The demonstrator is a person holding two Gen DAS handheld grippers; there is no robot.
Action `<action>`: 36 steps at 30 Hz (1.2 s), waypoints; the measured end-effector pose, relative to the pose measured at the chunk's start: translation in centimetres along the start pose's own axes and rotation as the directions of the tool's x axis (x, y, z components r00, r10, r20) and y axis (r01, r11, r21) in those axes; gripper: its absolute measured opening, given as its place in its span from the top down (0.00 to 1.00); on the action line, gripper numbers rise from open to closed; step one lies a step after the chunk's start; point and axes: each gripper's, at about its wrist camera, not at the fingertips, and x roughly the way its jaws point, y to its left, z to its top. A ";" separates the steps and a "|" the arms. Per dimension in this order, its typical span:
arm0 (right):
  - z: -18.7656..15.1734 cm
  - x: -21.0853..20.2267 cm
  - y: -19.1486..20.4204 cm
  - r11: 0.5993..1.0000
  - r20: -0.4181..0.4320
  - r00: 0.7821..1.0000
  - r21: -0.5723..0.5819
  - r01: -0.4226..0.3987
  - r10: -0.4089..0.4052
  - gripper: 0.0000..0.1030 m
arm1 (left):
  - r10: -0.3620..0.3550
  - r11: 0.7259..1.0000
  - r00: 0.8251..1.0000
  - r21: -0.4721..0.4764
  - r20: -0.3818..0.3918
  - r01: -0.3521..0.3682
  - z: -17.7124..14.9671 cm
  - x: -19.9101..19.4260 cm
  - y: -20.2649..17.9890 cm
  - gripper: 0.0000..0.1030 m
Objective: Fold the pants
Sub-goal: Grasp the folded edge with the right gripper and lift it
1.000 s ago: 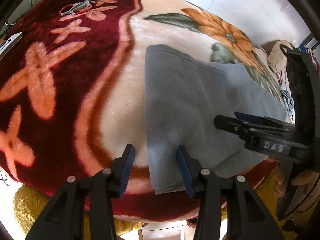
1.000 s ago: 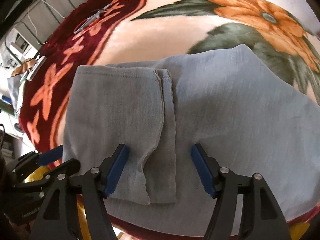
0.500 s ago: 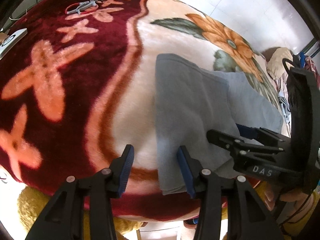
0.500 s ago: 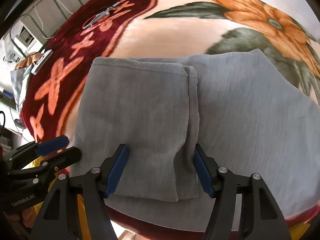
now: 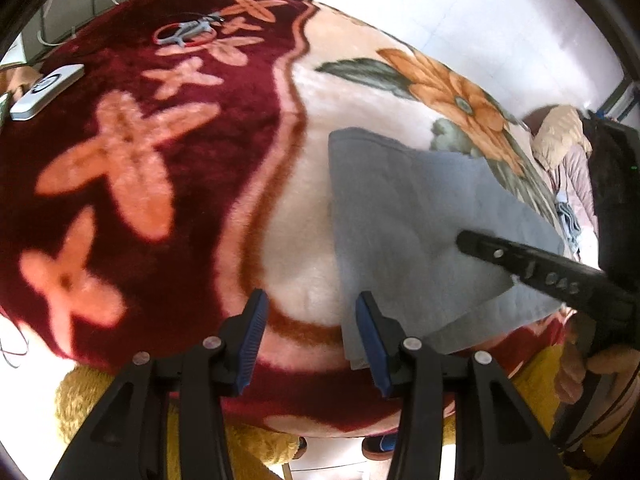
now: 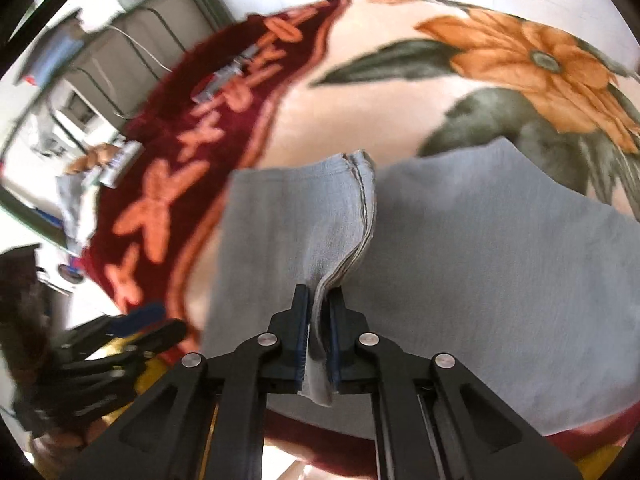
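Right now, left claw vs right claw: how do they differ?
The right claw is shut on the grey pants, pinching a raised fold; the left claw is open and holds nothing. The right sits over the cloth, the left at its edge above the blanket. Both have black arms and blue pads.

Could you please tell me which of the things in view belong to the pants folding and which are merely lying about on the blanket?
Part of the job:
- grey knit pants, partly folded
- right gripper, clamped on the pants' edge
- left gripper, open

Lying about:
- flat white rectangular device
- small grey tool with a red ring
- red and cream flowered plush blanket underneath
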 end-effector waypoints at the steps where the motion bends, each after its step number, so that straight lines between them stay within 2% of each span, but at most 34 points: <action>1: 0.1 -0.5 0.1 1.000 0.008 1.000 0.001 -0.015 0.015 0.91 | 0.006 1.000 1.000 0.001 0.001 -0.006 -0.1 -0.2 0.0 0.54; 7: 1.3 -4.8 -0.4 0.998 0.053 0.997 0.029 -0.062 0.061 0.91 | 0.036 0.999 0.999 -0.032 0.011 -0.035 -0.4 -1.8 -0.1 0.54; 11: 2.2 -8.9 -1.4 1.000 0.099 0.995 0.007 -0.015 0.014 0.91 | 0.060 0.998 0.998 -0.018 0.014 -0.060 -0.3 -2.1 -0.7 0.54; 15: 2.4 -12.6 -3.8 0.998 0.152 0.988 0.046 -0.033 0.026 0.91 | 0.045 0.999 0.999 -0.020 0.003 -0.045 0.2 -1.6 -1.5 0.54; 19: 2.3 -14.8 -6.0 0.998 0.191 0.980 0.040 0.056 -0.062 0.91 | 0.047 0.999 0.999 0.005 -0.004 -0.047 0.7 -1.2 -2.4 0.54; 26: 1.4 -16.6 -10.8 0.984 0.188 0.968 0.089 0.153 -0.167 0.91 | 0.044 0.999 0.999 0.028 -0.028 -0.043 1.0 -0.3 -3.4 0.53; 36: -0.7 -19.6 -15.9 0.957 0.213 0.942 0.190 0.219 -0.258 0.91 | 0.036 0.994 0.999 0.106 -0.038 -0.032 2.2 0.4 -6.6 0.53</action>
